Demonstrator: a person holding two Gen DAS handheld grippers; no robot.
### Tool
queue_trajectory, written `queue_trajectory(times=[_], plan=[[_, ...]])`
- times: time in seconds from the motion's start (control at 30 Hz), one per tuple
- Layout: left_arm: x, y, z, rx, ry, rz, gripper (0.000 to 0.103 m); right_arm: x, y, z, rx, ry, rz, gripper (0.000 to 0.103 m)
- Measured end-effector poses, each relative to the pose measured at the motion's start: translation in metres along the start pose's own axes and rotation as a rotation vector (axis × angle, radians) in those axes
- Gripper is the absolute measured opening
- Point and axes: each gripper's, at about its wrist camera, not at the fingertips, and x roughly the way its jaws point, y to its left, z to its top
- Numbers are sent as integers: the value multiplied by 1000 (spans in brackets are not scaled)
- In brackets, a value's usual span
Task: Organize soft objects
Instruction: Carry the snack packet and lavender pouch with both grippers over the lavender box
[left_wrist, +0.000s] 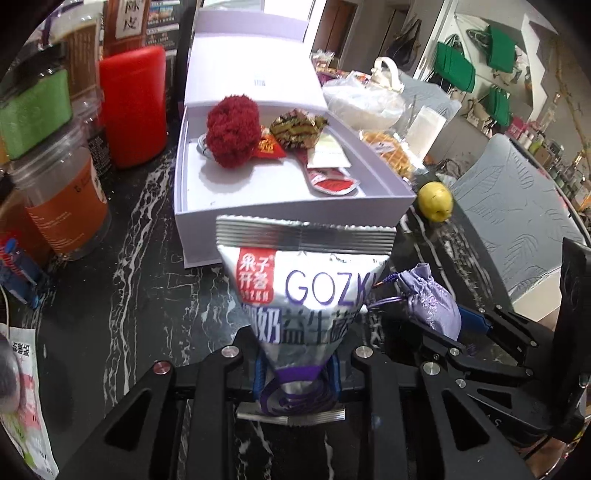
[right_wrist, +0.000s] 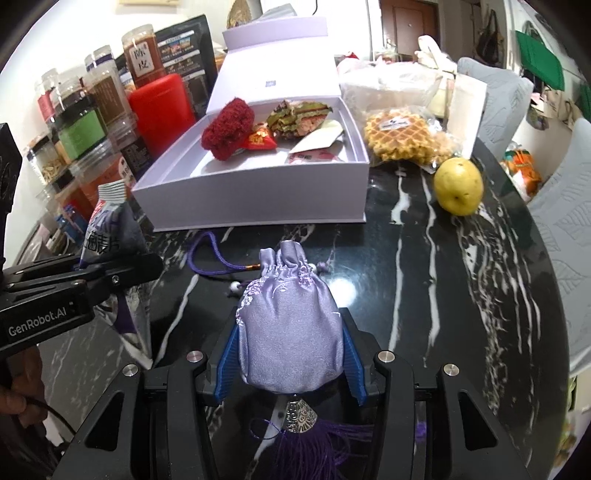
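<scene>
- Left wrist view: left gripper (left_wrist: 295, 373) jaws pinched the lower end of a silver snack packet (left_wrist: 303, 295), held above the black marble table (left_wrist: 129, 295).
- Right wrist view: right gripper (right_wrist: 290, 360) blue pads (right_wrist: 227, 363) squeezed a lavender drawstring pouch (right_wrist: 288, 332); purple tassel hung below.
- Ahead, an open white box (right_wrist: 258, 199) held a red knitted item (right_wrist: 227, 127) and wrapped snacks.
- Yellow fruit (right_wrist: 458, 186) sat right of the box.

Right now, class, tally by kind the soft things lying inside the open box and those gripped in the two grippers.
Knitted red ball in the box: 1
Small red pouch in the box: 1
Packets in the box: 3
Snack packet in left gripper: 1
Lilac pouch in right gripper: 1
Total: 7
</scene>
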Motion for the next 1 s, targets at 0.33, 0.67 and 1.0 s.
queue_trajectory(times=[0.33,0.67,1.0], plan=[[-40,-6,0,13,-105,7,25,-33,9,-6,-7,-63,0,48],[-70,-14,7,38,-176,0,25,-63,20,-4,-28,-118,-7,48],[-103,-17,21,68,-273,23,25,-96,32,8,-78,-184,-1,48]])
